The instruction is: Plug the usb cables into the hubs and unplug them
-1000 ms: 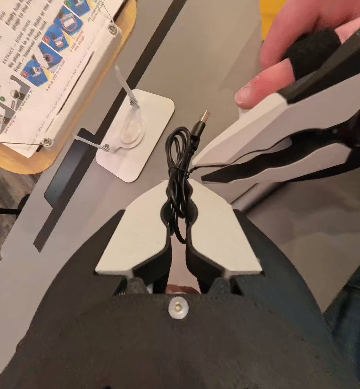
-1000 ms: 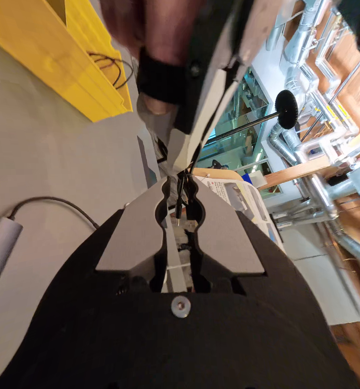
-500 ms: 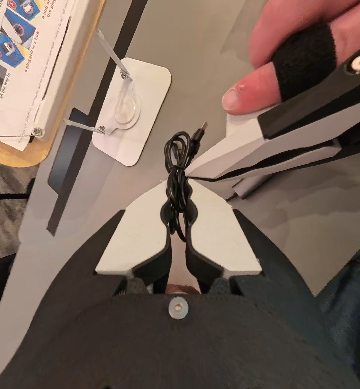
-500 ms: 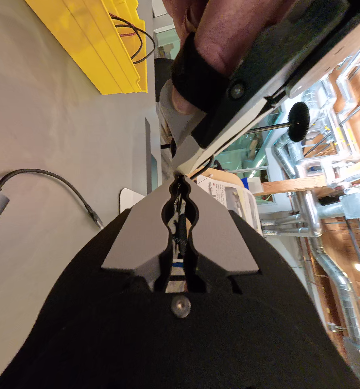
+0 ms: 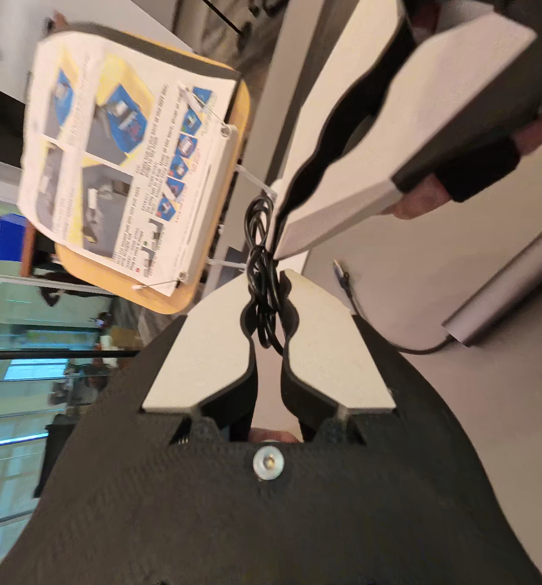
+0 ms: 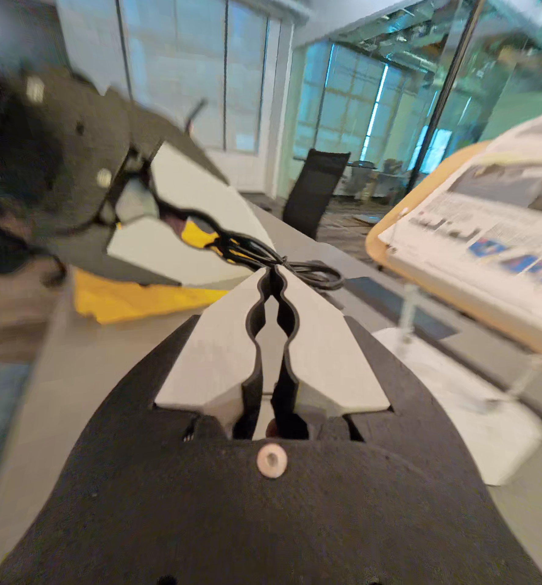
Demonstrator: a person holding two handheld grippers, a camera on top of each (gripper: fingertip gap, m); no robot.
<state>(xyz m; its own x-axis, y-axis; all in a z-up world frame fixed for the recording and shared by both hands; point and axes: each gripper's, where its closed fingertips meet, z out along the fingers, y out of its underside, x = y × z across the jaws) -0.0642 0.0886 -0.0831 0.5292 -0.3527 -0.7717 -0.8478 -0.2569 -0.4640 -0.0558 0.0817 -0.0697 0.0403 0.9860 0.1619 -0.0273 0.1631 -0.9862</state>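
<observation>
Left gripper [image 5: 268, 278] jaws clamping coiled black usb cable [image 5: 261, 253]; right gripper [image 6: 271, 269] jaws pinching same bundle at tips; grey hub [image 5: 503, 297] lying on surface [image 5: 500, 427].

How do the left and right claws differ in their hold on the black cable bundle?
Depth: the left claw has the cable bundle seated back in the notch between its fingers; the right claw meets it only at its very tips.
Direction: the left claw points along the bundle's length; the right claw comes in across it, from the side.
Shared: both are shut on the same bundle, close together at its waist.
</observation>
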